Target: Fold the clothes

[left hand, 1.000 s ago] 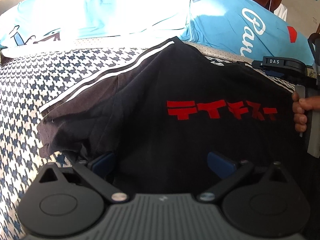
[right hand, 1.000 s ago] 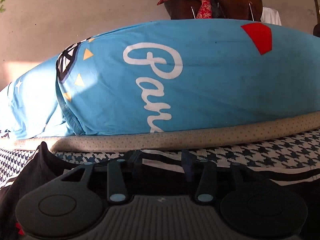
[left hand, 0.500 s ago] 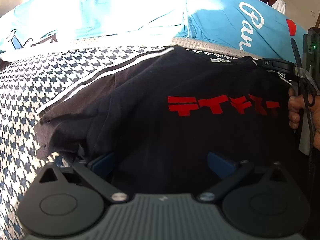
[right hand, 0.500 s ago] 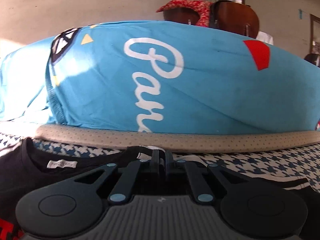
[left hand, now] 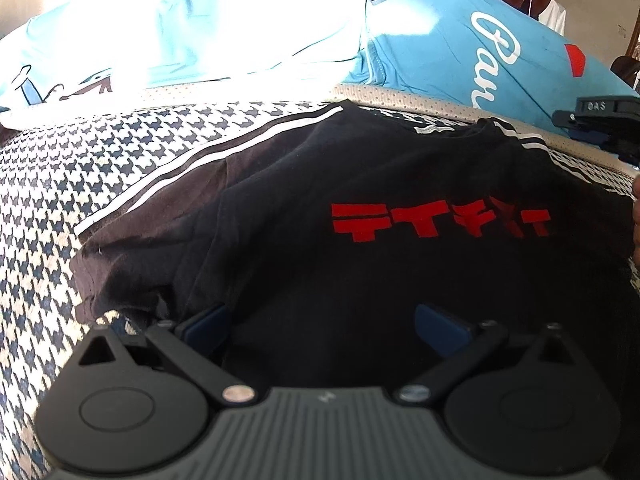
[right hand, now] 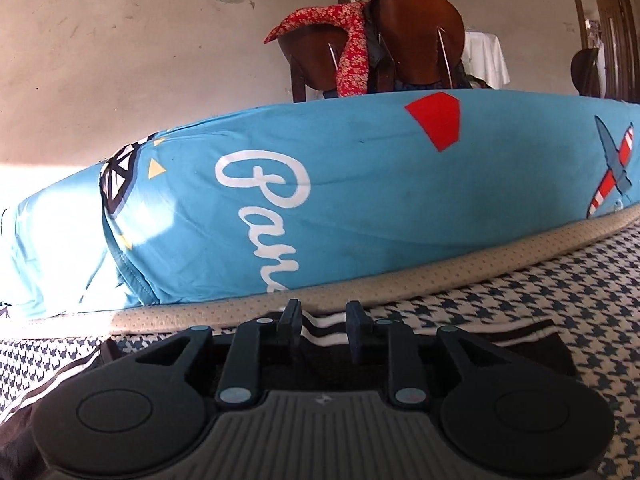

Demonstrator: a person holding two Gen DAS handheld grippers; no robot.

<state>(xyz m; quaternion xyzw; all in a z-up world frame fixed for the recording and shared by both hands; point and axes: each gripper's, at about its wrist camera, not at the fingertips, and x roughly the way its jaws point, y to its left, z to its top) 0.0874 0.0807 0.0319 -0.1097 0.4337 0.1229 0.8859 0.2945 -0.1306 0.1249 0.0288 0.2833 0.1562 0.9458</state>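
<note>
With the left gripper (left hand: 320, 324) spread wide and the right gripper (right hand: 324, 326) parted narrowly, neither holds the black shirt (left hand: 360, 184), so a fold could bunch its loose sleeve (left hand: 132, 264).

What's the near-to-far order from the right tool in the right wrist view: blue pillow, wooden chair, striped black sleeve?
1. Black sleeve with white stripes, directly between the right tool's fingers.
2. Blue pillow with white script, just ahead across the bed.
3. Brown wooden chair, behind the pillow by the wall.
</note>
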